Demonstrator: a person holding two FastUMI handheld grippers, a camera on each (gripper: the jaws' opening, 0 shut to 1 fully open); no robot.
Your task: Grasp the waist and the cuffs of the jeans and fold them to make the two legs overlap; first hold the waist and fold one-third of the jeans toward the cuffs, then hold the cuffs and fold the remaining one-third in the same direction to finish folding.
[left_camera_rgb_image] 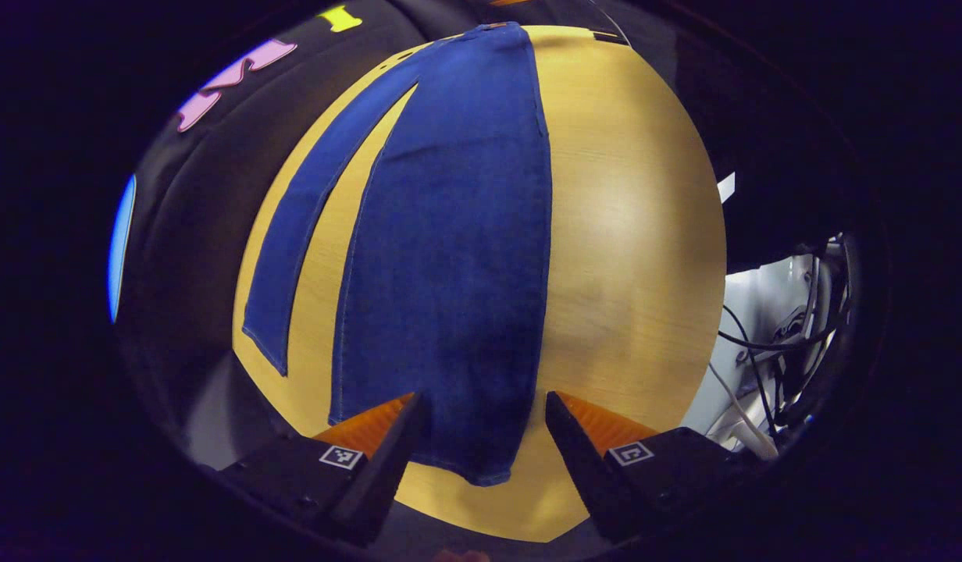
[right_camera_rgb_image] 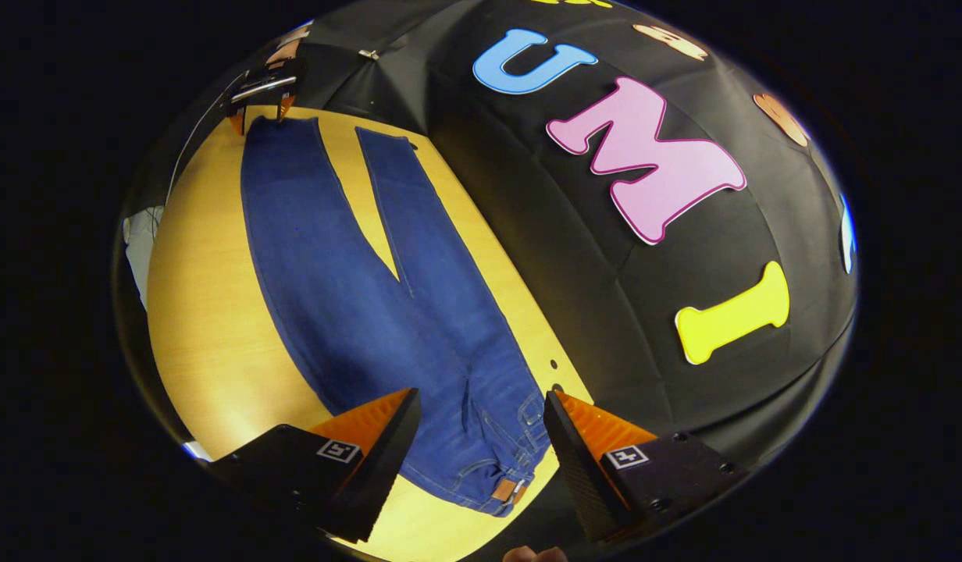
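I see the jeans (right_camera_rgb_image: 348,304) lying flat along the table (left_camera_rgb_image: 629,257), legs spread apart in a narrow V. My left gripper (left_camera_rgb_image: 481,406) hangs at the cuff end, my right gripper (right_camera_rgb_image: 481,406) at the waist, and the booth wall stands behind the table's far edge.

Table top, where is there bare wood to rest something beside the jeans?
Widest bare strip of the table runs between the jeans and the edge toward the cables. A narrow wedge lies between the two legs. Toward the booth wall only a thin margin remains.

Jeans (left_camera_rgb_image: 450,273) of matt blue denim; table (left_camera_rgb_image: 629,257) of smooth, faintly glossy light wood
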